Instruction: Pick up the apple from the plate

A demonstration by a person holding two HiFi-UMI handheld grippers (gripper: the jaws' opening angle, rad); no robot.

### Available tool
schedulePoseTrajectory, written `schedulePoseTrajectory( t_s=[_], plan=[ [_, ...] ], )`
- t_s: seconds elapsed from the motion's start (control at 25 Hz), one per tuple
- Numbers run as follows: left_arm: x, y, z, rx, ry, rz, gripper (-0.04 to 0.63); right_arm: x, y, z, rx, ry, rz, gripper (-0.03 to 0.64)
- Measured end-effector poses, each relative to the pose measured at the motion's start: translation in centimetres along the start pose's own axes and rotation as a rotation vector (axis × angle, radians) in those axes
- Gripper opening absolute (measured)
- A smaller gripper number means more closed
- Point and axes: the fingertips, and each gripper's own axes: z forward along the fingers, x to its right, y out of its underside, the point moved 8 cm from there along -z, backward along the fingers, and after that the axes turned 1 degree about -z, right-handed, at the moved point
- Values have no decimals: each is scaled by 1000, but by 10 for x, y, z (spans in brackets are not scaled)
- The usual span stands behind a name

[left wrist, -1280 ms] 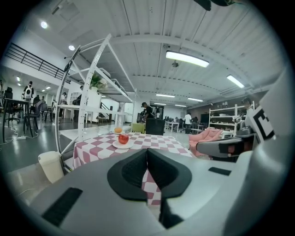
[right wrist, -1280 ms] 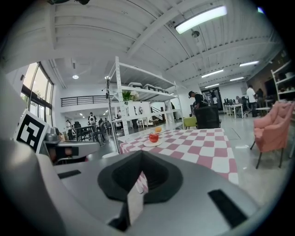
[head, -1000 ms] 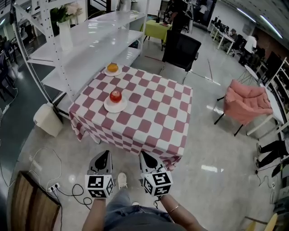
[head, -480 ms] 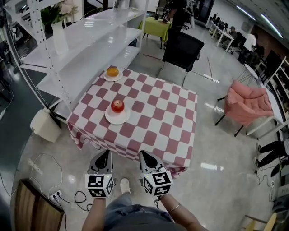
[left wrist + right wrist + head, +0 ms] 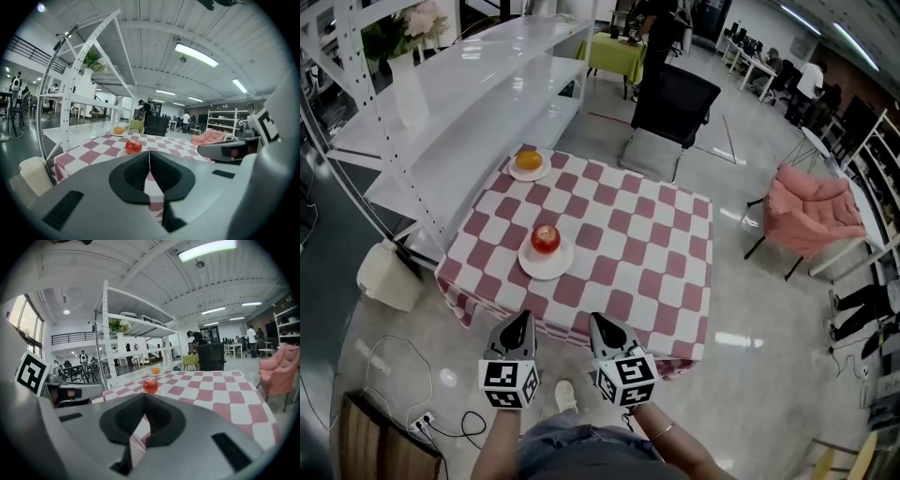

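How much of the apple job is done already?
Nothing is done yet: the apple sits on its plate on the checked table. In hand: the left tool and right tool are both shut and empty, near the table's front edge. Left: reach the apple, open a tool, grip it, lift it.

Checked cloth tablecloth [image 5: 619, 253], glossy polished floor [image 5: 769, 394], glossy white shelf [image 5: 478, 66], smooth shiny apple [image 5: 546, 238], pink fabric chair [image 5: 811, 211]

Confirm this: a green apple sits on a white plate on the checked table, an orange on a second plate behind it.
Wrong: the apple is red, not green, as the head view shows. It sits on a white plate on the checked table, an orange on a second plate behind it.
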Motion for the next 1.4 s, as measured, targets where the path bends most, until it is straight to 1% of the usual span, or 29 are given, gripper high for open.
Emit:
schedulePoseTrajectory(
  t_s=[0.48,0.8,0.88,1.08,1.4],
  plan=[
    [-24,-12,43,-11,48,22,18,6,-12,35,-3,48,-7,11],
    [-29,-17,62,-31,55,53,25,13,-19,45,-6,63,-17,11],
    [-31,-18,69,-39,53,59,38,15,-20,49,-8,62,-20,11],
    [-38,-22,89,-60,49,77,98,22,-25,65,-7,53,-25,10],
    [-47,-24,123,-100,6,79,195,45,-31,88,-17,52,-17,11]
  ],
)
